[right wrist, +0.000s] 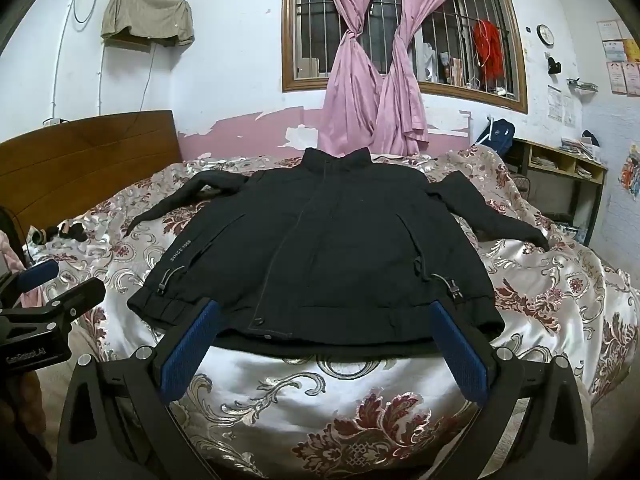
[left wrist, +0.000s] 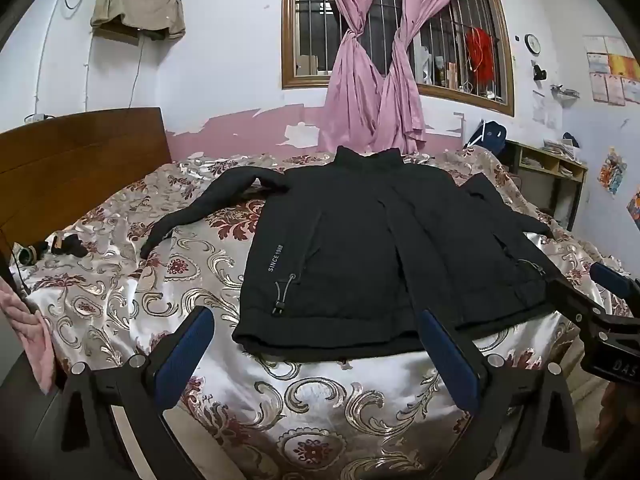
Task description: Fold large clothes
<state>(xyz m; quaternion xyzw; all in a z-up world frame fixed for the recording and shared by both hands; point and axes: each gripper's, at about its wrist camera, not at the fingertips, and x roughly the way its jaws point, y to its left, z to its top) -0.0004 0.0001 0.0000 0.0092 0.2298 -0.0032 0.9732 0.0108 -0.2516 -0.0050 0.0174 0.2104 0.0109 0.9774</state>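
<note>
small dark items (left wrist: 60,246) by the headboard (left wrist: 80,152) are too small to tell; wall papers (right wrist: 618,66) unreadable.

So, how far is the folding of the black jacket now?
Done: the black jacket lies spread flat on the bedspread, front up, both sleeves out to the sides. In hand: nothing; the left tongs and right tongs are open at its hem, not gripping. Left: every fold, sleeves and body.
</note>
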